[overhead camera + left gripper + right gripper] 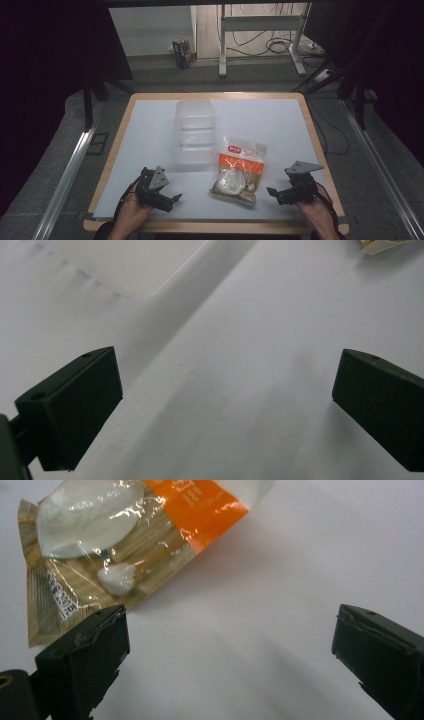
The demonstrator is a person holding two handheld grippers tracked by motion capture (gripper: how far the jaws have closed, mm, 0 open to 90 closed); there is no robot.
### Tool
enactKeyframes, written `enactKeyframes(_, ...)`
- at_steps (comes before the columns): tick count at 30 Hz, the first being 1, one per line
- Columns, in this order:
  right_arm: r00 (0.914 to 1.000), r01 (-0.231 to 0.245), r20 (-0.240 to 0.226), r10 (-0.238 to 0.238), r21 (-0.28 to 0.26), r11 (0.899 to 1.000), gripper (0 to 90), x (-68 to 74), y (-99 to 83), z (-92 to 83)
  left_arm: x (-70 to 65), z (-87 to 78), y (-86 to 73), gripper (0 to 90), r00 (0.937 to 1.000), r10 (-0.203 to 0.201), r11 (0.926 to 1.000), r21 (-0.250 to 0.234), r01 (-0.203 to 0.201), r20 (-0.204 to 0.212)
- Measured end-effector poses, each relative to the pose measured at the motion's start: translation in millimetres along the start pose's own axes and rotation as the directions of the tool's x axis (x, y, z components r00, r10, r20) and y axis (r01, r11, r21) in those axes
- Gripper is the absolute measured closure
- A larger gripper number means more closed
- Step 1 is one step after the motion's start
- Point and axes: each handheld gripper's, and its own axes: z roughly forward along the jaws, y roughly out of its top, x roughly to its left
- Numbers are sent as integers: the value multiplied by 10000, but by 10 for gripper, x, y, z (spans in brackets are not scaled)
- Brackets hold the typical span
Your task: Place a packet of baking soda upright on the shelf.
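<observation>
I hold my left gripper (167,196) low over the near left part of the counter (280,120), its jaws spread wide with nothing between them but bare white surface. My right gripper (276,193) sits at the near right, jaws just as wide and empty, pointed toward the snack bag (237,171) that lies flat near the front middle, between my two hands. In the right gripper view the bag's crimped bottom corner lies just beside my left-hand jaw, not yet inside the gap.

The bag (125,545) looks light and soft: thin glossy film with an orange band, a clear window and pale round pieces inside. I judge it slippery and crinkly, and the contents likely brittle, so squeezing the middle could crush them. The flat sealed edge or a corner seems the safest place to pinch, low against the counter.

Beyond it a clear plastic container (195,131) stands toward the middle of the counter, near the bag but apart from it; it too looks light, thin-walled and easy to push.
</observation>
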Motion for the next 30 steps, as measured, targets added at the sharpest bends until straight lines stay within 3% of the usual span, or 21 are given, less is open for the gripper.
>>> enactKeyframes(8,9997,196,142,-199,234,9995,16,-44,-18,33,-1,1,-8,0,10000,30,10000,8,-30,16)
enactKeyframes(13,10000,-39,73,36,417,9991,22,-58,-23,41,-12,6,-4,0,10000,97,9999,41,-97,22)
enactKeyframes(30,9994,-343,-44,343,-62,9994,19,12,18,45,-17,7,-6,0,9998,181,9998,121,-181,-11)
